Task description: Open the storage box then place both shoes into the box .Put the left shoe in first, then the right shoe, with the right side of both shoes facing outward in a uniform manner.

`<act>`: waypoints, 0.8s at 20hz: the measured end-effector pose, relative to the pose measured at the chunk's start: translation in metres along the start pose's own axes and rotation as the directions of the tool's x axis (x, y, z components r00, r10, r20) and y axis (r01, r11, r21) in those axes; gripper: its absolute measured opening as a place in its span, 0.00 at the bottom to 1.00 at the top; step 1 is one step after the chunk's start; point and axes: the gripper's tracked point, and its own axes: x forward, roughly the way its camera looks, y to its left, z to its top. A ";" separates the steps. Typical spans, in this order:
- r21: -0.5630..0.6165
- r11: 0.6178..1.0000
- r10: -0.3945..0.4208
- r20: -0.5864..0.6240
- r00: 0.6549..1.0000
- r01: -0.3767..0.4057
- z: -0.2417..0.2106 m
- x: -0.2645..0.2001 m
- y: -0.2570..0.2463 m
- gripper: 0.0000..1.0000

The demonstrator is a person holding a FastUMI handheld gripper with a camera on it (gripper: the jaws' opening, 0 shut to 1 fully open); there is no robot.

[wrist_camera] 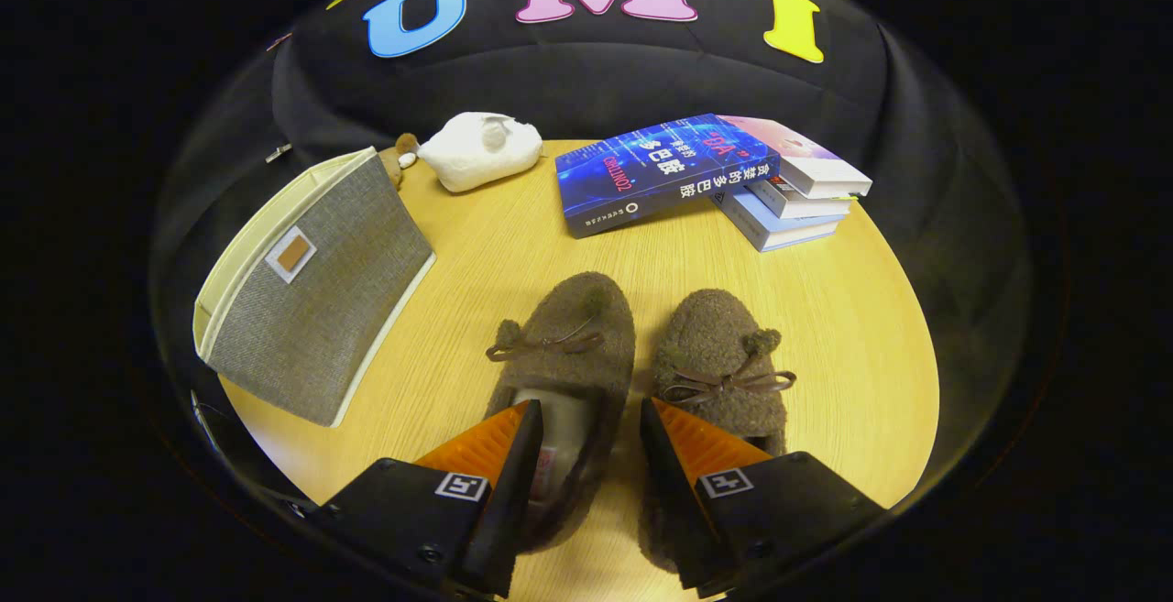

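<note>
Looking forward along the gripper [586, 419], its two orange-faced fingers [486, 442] stand spread apart above a pair of fuzzy brown slippers on a round wooden table [852, 327]. The left shoe [564, 355] lies with its open heel end between the fingers, the pale insole visible in the gap; whether either finger actually touches the slipper cannot be told, and nothing is pinched. The right shoe [724, 364] sits just beside it, partly under the other finger, toes pointing away, each slipper carrying a thin bow and small pompom. The storage box [312, 286], a grey fabric bin with cream trim, lies collapsed and tilted on the table to the left, well apart from the shoes, so it looks unopened. Beyond the shoes are a stack of books [706, 176] and a white plush toy [481, 151]. By judgement, the slippers are light, soft and easily squashed, with plush that grips rather than slides; the firmer side wall at the heel opening seems the best place to pinch. The box looks floppy and likely to shift when pushed, so its stiff rim is the sensible hold.
</note>
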 end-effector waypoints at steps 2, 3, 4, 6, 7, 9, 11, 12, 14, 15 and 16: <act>-0.025 0.999 -0.025 -0.016 1.000 0.025 -0.003 0.012 -0.003 0.62; -0.024 0.999 -0.035 -0.013 0.999 0.035 -0.002 0.018 -0.004 0.58; -0.018 0.999 -0.051 -0.005 0.999 0.051 0.001 0.021 -0.005 0.54; -0.004 0.997 -0.082 -0.004 0.997 0.082 0.006 0.026 -0.010 0.48; 0.001 0.996 -0.088 -0.008 0.996 0.088 0.005 0.033 -0.011 0.44; 0.006 0.995 -0.103 -0.012 0.995 0.103 0.006 0.036 -0.014 0.35; 0.019 0.994 -0.105 -0.010 0.994 0.105 0.009 0.036 -0.018 0.08; 0.015 0.995 -0.097 -0.012 0.995 0.097 0.008 0.035 -0.016 0.06; -0.003 0.996 -0.086 -0.005 0.996 0.086 0.010 0.031 -0.015 0.06; -0.001 0.996 -0.087 -0.002 0.996 0.087 0.010 0.028 -0.015 0.06; 0.012 0.996 -0.084 0.009 0.996 0.084 0.013 0.024 -0.013 0.06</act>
